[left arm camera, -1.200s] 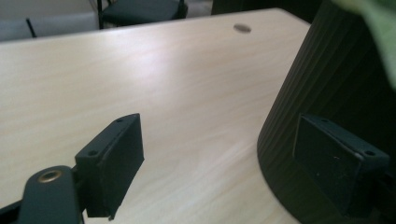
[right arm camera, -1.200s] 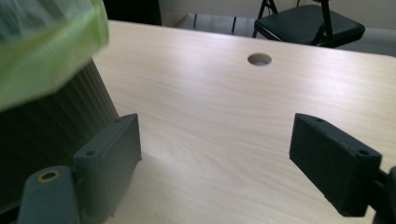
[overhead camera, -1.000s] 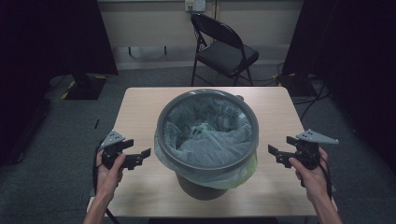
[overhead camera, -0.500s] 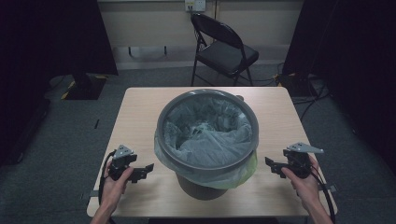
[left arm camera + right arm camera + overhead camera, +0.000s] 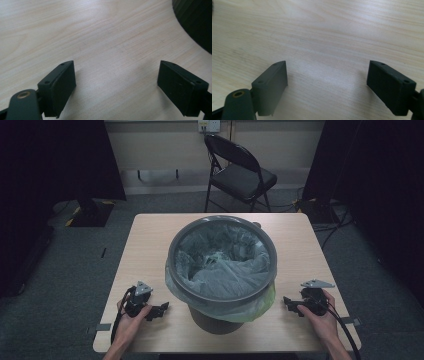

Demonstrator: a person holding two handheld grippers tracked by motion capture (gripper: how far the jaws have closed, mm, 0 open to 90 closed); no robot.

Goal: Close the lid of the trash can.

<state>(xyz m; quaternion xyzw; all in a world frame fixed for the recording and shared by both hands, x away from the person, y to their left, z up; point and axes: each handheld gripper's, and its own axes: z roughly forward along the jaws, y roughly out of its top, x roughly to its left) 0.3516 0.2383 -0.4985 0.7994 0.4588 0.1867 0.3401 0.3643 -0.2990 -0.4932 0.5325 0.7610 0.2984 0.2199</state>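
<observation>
On the table (image 5: pixel 150 240) a grey bin (image 5: pixel 222 265) stands in the middle, toward the person's side. A thin bag (image 5: pixel 220 257) lines it, and the bag's edge is folded out over the rim and hangs lowest at the near side. The left gripper (image 5: pixel 161 310) is low over the wood just left of the bin, and the right gripper (image 5: pixel 289 303) is low just right of it; neither one touches the bin or the bag. Both have their jaws wide apart with nothing between them, only bare wood, as each gripper view shows. I judge the work on the bag is not begun yet and both hands are at a ready position. The next move probably needs each gripper to rise to the rim and pinch the folded edge, from both sides together.
</observation>
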